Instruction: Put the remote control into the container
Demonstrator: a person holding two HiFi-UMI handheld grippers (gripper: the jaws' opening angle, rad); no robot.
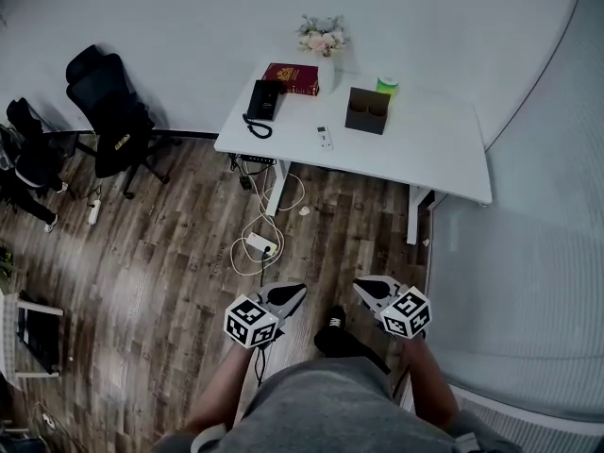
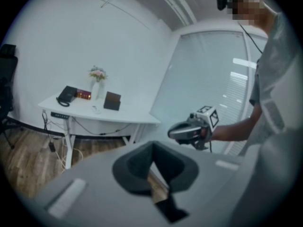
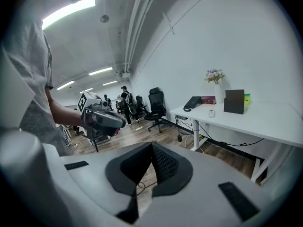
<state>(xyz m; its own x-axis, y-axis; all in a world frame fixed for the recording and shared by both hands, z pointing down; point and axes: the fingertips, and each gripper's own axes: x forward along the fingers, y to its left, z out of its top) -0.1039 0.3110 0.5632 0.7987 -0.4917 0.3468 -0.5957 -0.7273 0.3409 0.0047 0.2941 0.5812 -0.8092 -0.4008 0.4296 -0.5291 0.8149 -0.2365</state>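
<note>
The left gripper (image 1: 291,295) and right gripper (image 1: 368,292) are held low in front of the person, each with its jaws pressed together on nothing. I judge the step in hand to be the approach, since the tabletop (image 1: 444,159) is well apart from them across the floor (image 1: 160,253).

A loose cable (image 1: 257,243) lies on the way, near the desk's leg (best skirted on the right).

The remote (image 1: 325,138) lies flat on the tabletop near its front edge, just left of the container (image 1: 367,111) and not touching it. The right gripper is the handier one for the pick, with the container on that side. Its jaws should spread before it comes down, then close across the remote's narrow width. The remote seems to lie front to back, though it is too small here to be sure. From there it should be lifted over the container's wall and lowered in, not dropped.

The phone (image 1: 264,100), book (image 1: 293,78) and flowers (image 1: 323,38) stand behind, out of the path.
</note>
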